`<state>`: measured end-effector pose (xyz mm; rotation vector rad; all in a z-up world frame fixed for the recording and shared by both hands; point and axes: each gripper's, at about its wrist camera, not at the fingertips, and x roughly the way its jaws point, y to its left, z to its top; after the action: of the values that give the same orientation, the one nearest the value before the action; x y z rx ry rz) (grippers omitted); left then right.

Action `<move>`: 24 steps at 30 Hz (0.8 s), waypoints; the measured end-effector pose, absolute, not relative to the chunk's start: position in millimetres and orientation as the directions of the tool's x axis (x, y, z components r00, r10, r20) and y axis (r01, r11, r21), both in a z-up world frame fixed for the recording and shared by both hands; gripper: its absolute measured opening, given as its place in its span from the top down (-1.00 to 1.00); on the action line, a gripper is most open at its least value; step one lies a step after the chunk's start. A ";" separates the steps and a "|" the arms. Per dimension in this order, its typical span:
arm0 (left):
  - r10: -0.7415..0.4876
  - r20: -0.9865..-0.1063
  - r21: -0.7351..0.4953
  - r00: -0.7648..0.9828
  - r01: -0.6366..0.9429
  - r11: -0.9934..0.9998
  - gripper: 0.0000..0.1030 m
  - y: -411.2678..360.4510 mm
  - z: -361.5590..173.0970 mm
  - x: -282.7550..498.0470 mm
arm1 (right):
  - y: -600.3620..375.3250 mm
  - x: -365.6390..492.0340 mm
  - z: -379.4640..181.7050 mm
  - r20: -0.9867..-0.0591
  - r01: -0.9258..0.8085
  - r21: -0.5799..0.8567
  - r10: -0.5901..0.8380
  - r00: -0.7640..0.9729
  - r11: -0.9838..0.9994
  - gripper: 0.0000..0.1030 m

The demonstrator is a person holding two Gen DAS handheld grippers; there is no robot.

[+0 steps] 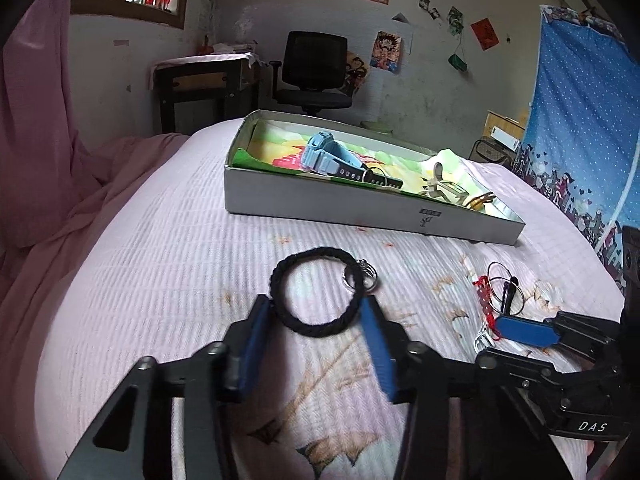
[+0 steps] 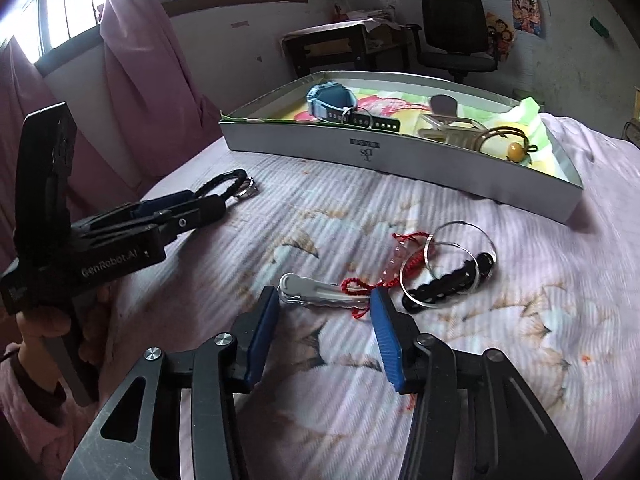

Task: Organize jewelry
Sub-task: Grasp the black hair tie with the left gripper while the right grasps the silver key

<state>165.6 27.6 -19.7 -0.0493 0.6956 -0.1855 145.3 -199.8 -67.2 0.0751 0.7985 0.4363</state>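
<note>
Jewelry lies scattered on your pink bedspread (image 1: 160, 240), in front of a shallow white box (image 1: 320, 204). Some of it is hard to read: the tangle by your right gripper (image 2: 324, 300) overlaps itself, and in the left wrist view it sits small at the right, partly behind that gripper's blue pad. Items at the far end of the box run together too.

Your left gripper (image 1: 316, 312) has its jaws partly open around a black braided bracelet (image 1: 316, 292). The near arc of the loop lies between the two blue pads; whether either pad touches it cannot be told. A small silver ring charm (image 1: 362, 278) hangs at the bracelet's far right.

Your right gripper's jaws stand partly open on either side of a silver hair clip (image 2: 320, 290), which lies flat; no pad is clearly pressing it. A red string bracelet (image 2: 384, 276) with pale pink beads crosses the clip's right end. Just beside it, thin silver bangles (image 2: 460, 256) ring a black clip (image 2: 444, 278).

Inside the box, a light blue watch (image 2: 332, 100) rests on colourful paper.
</note>
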 end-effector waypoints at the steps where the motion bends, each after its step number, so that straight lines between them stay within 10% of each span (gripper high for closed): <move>1: -0.191 -0.632 -0.108 0.751 0.158 0.981 0.37 27.0 -20.0 165.4 | -199.1 146.0 -67.4 -0.676 -0.352 0.227 0.407 0.614 0.908 0.18; 8: -0.216 -0.623 -0.111 0.752 0.188 0.976 0.78 23.5 -21.1 158.3 | -197.5 144.3 -66.2 -0.669 -0.364 0.228 0.417 0.615 0.903 0.18; 24: -0.276 -0.610 -0.175 0.743 0.213 0.961 0.80 24.7 -23.7 123.0 | -187.6 152.1 -63.7 -0.674 -0.404 0.232 0.446 0.589 0.885 0.32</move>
<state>123.0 24.7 -23.7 -0.0964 0.6827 -0.2678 152.1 -187.6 -63.7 0.0564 0.8005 0.4954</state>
